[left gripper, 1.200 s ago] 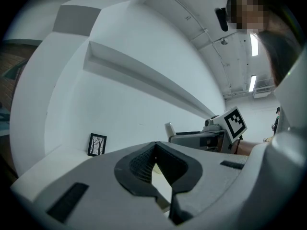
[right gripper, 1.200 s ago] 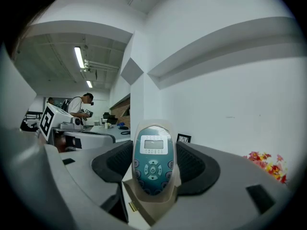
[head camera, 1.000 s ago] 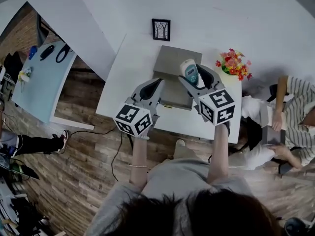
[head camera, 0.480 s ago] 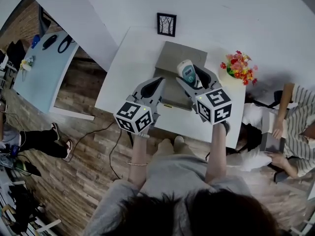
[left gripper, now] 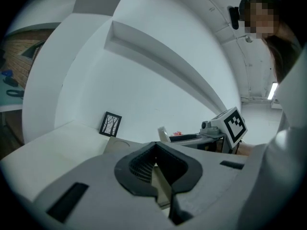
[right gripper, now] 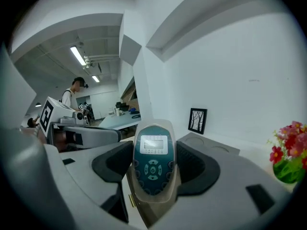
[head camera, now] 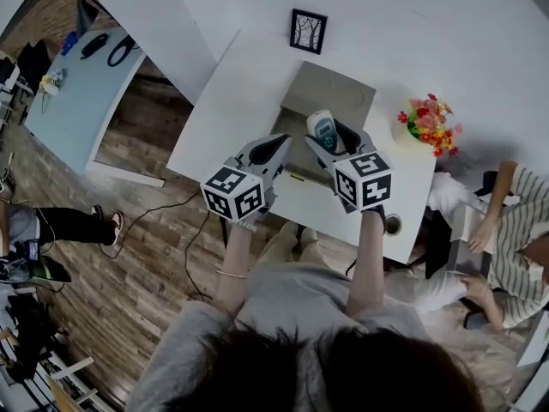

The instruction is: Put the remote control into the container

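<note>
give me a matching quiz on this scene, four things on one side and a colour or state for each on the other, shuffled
1. remote control
2. left hand-held gripper
3. flowers
4. small picture

a. black frame
b. shut, holding nothing
c. clamped in the right hand-held gripper
d. red and pink

Pairs: 1-c, 2-b, 3-d, 4-a
</note>
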`<state>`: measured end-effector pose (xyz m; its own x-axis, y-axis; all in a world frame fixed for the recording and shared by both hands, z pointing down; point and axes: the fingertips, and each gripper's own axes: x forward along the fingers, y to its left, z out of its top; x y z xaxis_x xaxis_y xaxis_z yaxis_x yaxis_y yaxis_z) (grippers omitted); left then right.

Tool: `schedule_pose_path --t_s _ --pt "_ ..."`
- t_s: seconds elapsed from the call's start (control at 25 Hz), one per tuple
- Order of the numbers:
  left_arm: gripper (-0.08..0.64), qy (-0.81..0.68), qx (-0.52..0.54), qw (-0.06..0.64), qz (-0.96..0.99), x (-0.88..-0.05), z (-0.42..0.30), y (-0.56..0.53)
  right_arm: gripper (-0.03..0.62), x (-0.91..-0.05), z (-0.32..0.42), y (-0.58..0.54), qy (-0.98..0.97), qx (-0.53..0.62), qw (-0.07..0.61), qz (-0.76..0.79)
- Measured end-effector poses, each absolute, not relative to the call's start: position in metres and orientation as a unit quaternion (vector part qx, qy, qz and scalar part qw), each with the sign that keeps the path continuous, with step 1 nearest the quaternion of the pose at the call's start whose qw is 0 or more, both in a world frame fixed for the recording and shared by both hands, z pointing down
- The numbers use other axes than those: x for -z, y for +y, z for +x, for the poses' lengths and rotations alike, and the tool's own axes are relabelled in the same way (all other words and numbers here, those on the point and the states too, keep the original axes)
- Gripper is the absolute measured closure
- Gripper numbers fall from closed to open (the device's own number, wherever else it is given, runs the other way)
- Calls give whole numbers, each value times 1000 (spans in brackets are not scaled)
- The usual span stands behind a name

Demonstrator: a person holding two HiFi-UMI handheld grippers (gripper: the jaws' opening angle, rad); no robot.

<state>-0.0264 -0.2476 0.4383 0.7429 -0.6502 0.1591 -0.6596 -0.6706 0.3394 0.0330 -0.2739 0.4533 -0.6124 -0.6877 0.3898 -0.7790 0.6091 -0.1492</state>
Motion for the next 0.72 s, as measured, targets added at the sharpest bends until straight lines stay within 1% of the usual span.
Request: schedule_pose_path --t_s 0.44,0.72 --pt "557 -356 -22 243 902 -478 -41 -254 311 -522 15 -286 -864 -212 239 388" --pt "557 -349 -35 268 897 -500 -40 -262 311 -549 13 -296 -852 -229 275 382"
